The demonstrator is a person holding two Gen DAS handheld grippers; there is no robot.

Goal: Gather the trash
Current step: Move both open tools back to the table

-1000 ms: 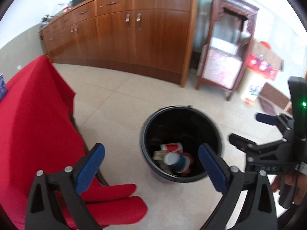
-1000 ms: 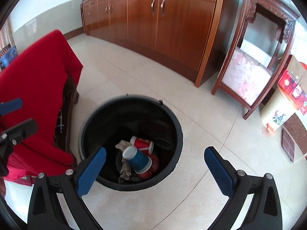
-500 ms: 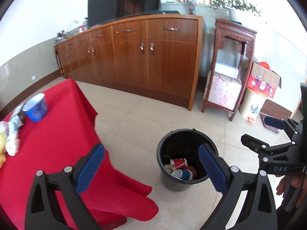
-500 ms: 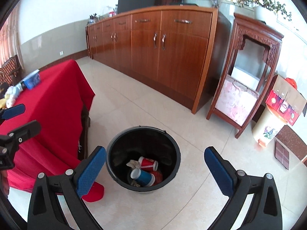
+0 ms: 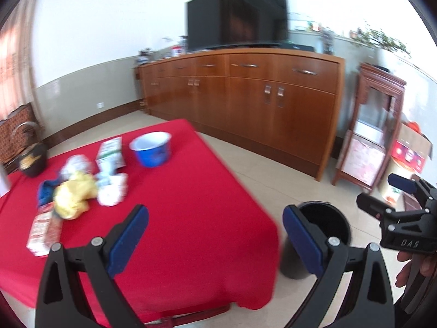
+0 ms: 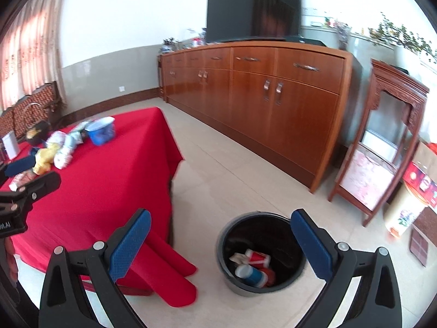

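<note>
My left gripper hangs wide open and empty over the red-covered worktop. Ahead I see a blue bowl standing upright, with a carton, white wads and a yellow wrapper clustered left of it. The black bin stands on the floor at the worktop's right.

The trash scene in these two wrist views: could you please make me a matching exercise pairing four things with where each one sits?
Things:
1. blue bowl
2. red cup
3. yellow wrapper
4. television

Places:
A. lying inside the black bin on the floor
B. on top of the wooden sideboard
C. in the litter heap on the red tablecloth, near its left side
D. standing upright on the red tablecloth, nearer the sideboard than the heap

Pairs: 1-D, 2-A, 3-C, 4-B
</note>
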